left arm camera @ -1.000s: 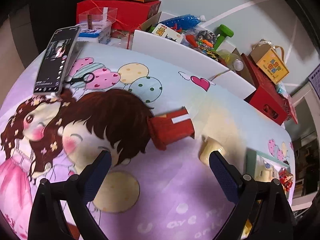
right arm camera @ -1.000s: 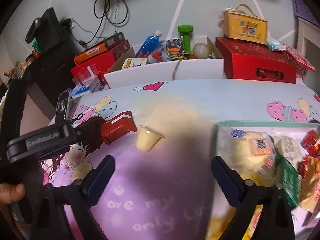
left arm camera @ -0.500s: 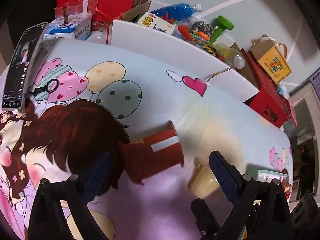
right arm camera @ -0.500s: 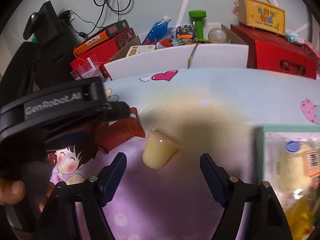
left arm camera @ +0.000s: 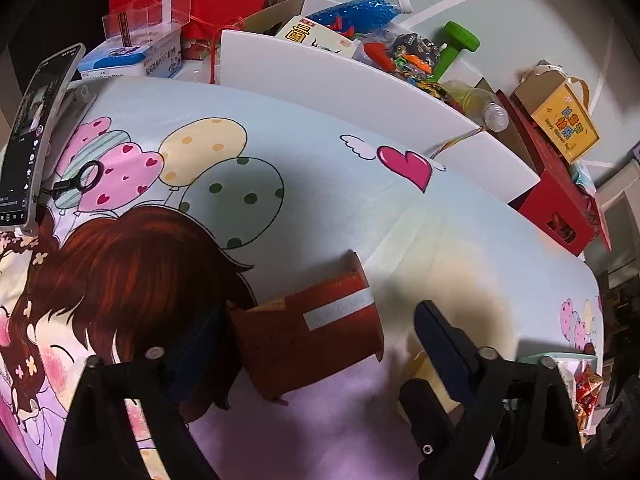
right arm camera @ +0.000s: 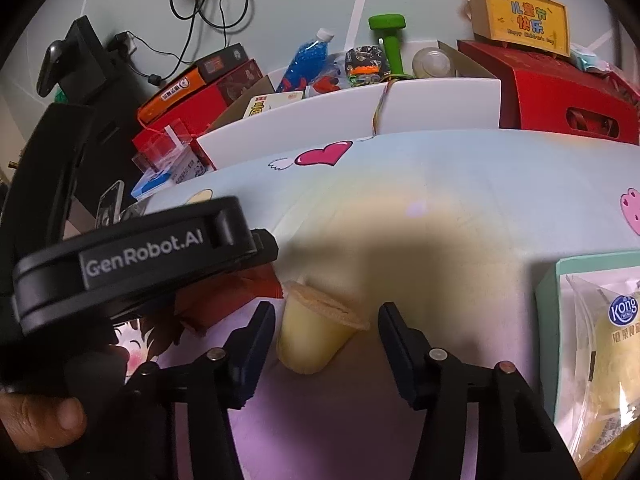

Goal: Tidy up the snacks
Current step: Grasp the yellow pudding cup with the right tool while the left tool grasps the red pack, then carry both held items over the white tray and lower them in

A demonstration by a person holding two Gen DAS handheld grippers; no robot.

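A red snack box [left arm camera: 312,332] with a white label lies on its side on the cartoon-print cloth [left arm camera: 320,200]. My left gripper [left arm camera: 320,344] straddles it with its jaws closing. The left pad sits at the box's end and a gap shows at the right pad. A pale yellow jelly cup [right arm camera: 316,332] lies tipped over beside the box. My right gripper [right arm camera: 326,340] has the cup between its fingers, jaws closing, with a small gap still showing on the right. In the right wrist view the left gripper's black body [right arm camera: 132,256] hides most of the box.
A mint-rimmed tray [right arm camera: 548,320] holding bagged snacks sits at the right. A phone [left arm camera: 28,140] stands at the cloth's left edge. Behind the cloth are a white panel [left arm camera: 340,84], red boxes [right arm camera: 560,96], a green dumbbell [right arm camera: 388,40] and a yellow carton [right arm camera: 520,28].
Both grippers came down and forward. The left now straddles the red box. The right jaws narrowed a lot around the jelly cup.
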